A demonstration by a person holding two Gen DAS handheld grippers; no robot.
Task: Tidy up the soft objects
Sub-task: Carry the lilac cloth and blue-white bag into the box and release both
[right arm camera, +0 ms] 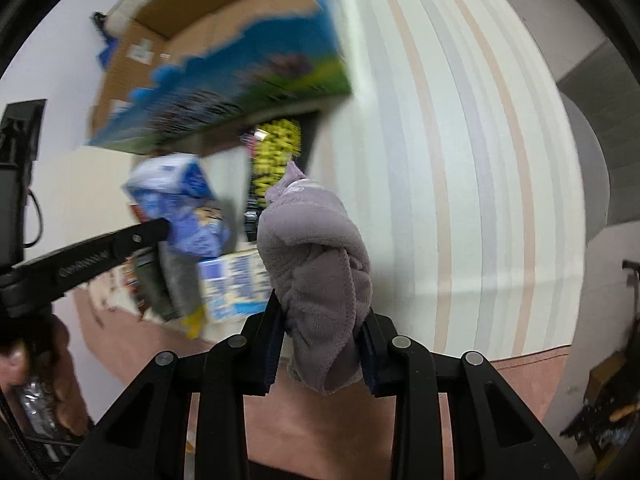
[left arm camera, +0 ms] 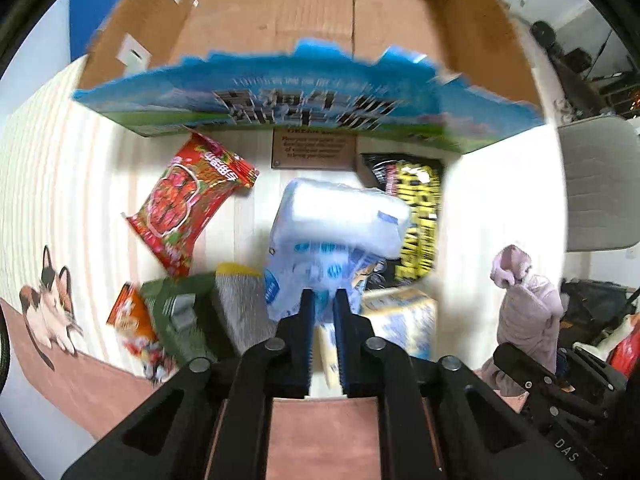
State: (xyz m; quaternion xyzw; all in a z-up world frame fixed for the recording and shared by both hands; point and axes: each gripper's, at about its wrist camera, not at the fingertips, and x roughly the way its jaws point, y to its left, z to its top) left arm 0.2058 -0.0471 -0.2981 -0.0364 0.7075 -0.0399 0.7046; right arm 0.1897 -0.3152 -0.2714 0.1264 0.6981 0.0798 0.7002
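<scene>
My left gripper [left arm camera: 324,300] is shut on a blue-and-white soft tissue pack [left arm camera: 336,224] and holds it above the striped mat, in front of an open cardboard box [left arm camera: 280,16] with a blue printed front wall. The pack also shows in the right wrist view [right arm camera: 180,196]. My right gripper [right arm camera: 320,316] is shut on a bundled lilac fleece cloth [right arm camera: 320,264], which also shows in the left wrist view [left arm camera: 524,304], held up at the right. The box shows in the right wrist view [right arm camera: 224,80] at upper left.
On the mat lie a red snack bag [left arm camera: 192,204], a black-and-yellow bag [left arm camera: 416,216], a green packet [left arm camera: 176,312], a grey-and-yellow sock [left arm camera: 240,304], a second tissue pack [left arm camera: 396,320]. A cat picture [left arm camera: 48,312] marks the mat's left edge. A grey chair [left arm camera: 600,184] stands right.
</scene>
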